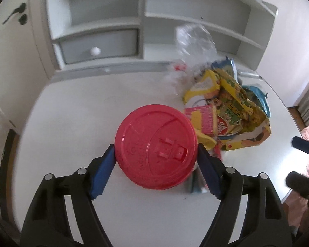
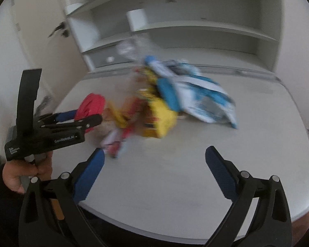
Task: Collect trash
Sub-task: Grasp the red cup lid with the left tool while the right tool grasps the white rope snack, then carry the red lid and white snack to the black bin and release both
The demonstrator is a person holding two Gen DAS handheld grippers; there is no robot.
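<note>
The left claw (image 1: 156,160) was clamped on the red lid (image 1: 156,147) above the table (image 1: 72,113), beside the wrappers (image 1: 226,111); the thin rim could slip. The right claw (image 2: 154,164) hung apart.

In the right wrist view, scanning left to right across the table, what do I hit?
Left gripper shut on the round red plastic lid → yellow crumpled snack wrapper → blue-and-white crumpled plastic bag.
</note>
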